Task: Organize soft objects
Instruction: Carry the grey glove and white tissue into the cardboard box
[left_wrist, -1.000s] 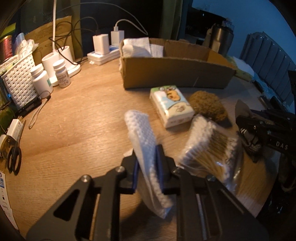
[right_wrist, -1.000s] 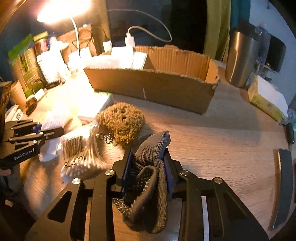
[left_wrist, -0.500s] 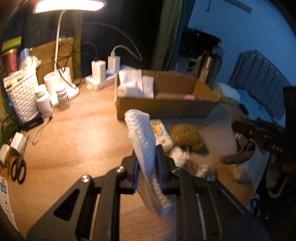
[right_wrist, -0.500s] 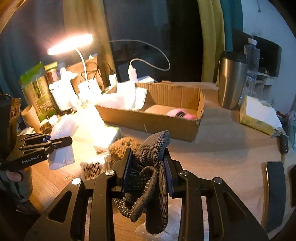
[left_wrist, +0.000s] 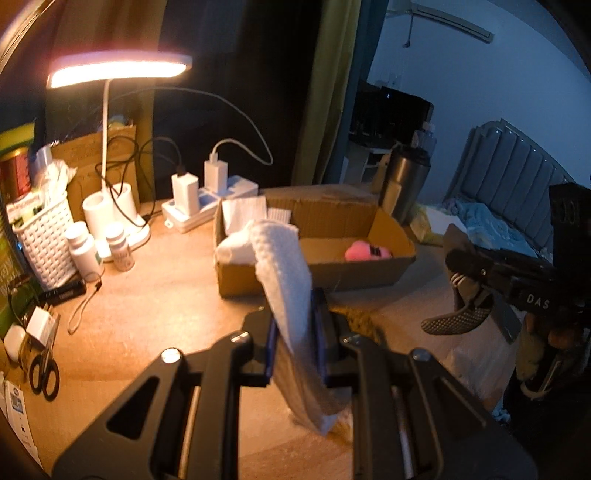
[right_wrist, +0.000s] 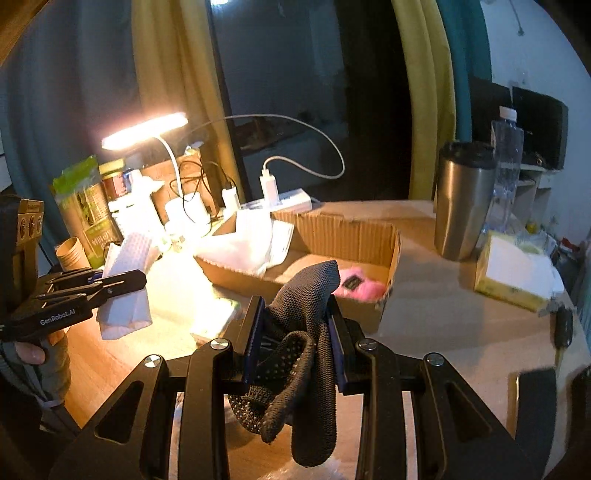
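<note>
Cloth first, in the left wrist view: the left gripper (left_wrist: 295, 339) is pinching a white waffle-textured cloth (left_wrist: 286, 280) between its fingers, the fabric standing up above the pads and drooping below them, clear of the wooden table (left_wrist: 147, 295). It is being held high, probably so it can pass over the wall of the cardboard box (left_wrist: 317, 266) just ahead, where white folded cloths (left_wrist: 243, 221) and a pink soft item (left_wrist: 367, 252) are already lying. Off to the right, the right gripper (left_wrist: 476, 291) is showing with a dark dotted sock (left_wrist: 456, 321) hanging from it. A desk lamp (left_wrist: 118, 68) is lighting the clutter at the left. In the right wrist view, the right gripper (right_wrist: 295, 336) is clamping the grey knitted sock (right_wrist: 306, 332) with grip dots, bunched between the fingers and dangling above the table (right_wrist: 461, 332). The box (right_wrist: 343, 236) is sitting just beyond, open side up, so both pieces seem to be waiting for a drop inside. At the left the left gripper (right_wrist: 110, 282) is carrying the white cloth (right_wrist: 127, 280) in the air beside the box.
</note>
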